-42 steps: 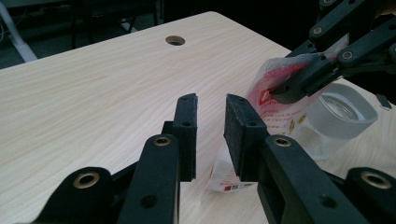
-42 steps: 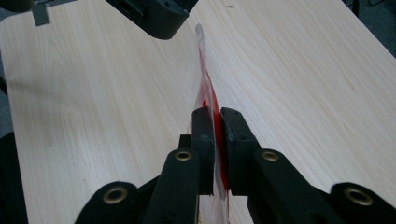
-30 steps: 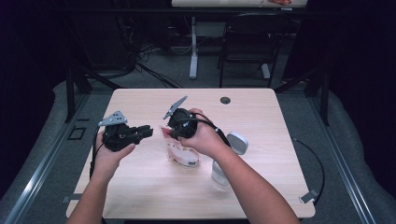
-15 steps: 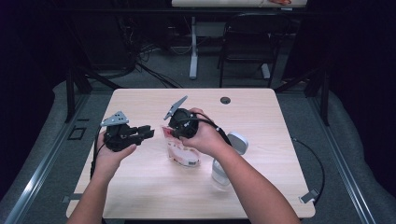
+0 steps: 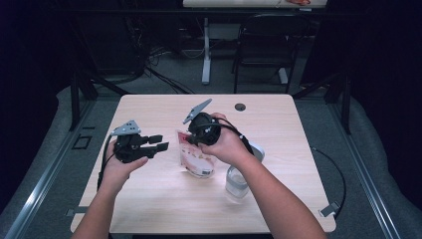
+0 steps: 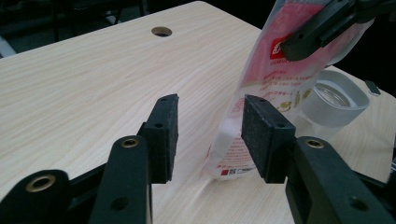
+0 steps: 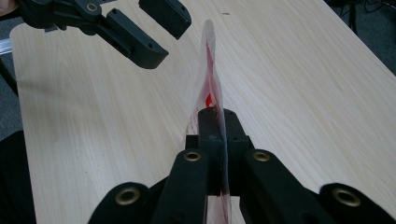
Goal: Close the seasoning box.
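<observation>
Two grippers work mid-desk: the right gripper pinches the pouch top, while the left gripper has just been opening, empty. Next, I think, it grabs the pouch.

The left gripper now stands with its jaws parted; a second ago they were nearly closed, and they have just been opening. In the left gripper view a clear gap separates the two pads, and nothing lies between them. The red-and-white pouch stands just beyond the pads, apart from them. In the high view the left gripper's jaw tips now show as two separate prongs.
</observation>
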The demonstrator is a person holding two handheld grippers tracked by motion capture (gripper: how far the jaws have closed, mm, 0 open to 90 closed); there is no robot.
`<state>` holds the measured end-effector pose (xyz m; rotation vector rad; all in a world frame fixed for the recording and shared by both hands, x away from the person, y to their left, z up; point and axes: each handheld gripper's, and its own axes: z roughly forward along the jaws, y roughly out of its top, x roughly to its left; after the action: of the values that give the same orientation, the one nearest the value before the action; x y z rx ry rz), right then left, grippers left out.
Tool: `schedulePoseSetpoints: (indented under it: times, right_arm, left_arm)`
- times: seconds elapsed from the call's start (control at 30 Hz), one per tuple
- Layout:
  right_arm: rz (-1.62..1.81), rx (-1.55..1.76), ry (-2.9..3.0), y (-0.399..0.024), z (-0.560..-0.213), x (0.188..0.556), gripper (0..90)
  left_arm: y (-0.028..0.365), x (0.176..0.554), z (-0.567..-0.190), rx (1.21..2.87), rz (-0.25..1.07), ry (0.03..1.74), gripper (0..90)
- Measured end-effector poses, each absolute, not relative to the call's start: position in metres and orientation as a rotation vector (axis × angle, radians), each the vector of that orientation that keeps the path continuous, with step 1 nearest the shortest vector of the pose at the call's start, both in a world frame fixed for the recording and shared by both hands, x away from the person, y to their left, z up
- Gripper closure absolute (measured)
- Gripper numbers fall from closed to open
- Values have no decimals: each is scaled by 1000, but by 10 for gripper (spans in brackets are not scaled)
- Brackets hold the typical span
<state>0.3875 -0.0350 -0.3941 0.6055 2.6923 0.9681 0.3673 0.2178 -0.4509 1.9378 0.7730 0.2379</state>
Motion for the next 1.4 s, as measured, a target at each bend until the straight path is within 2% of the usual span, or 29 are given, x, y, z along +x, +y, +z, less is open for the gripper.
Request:
schedulePoseSetpoints:
  times: [0.2,0.5,0.67,1.4]
  right_arm:
    - [997,592,2680,-39,-388,382,899]
    - [1043,553,2657,-46,-372,371,899]
    - [1053,536,2644,-49,-365,366,899]
    - [1067,501,2632,-61,-350,355,899]
  left_arm:
    - [215,368,-454,1952,213,736,497]
    - [210,369,-458,1947,191,698,469]
    - [206,369,-461,1946,166,652,407]
    - [184,367,-477,1964,51,568,426]
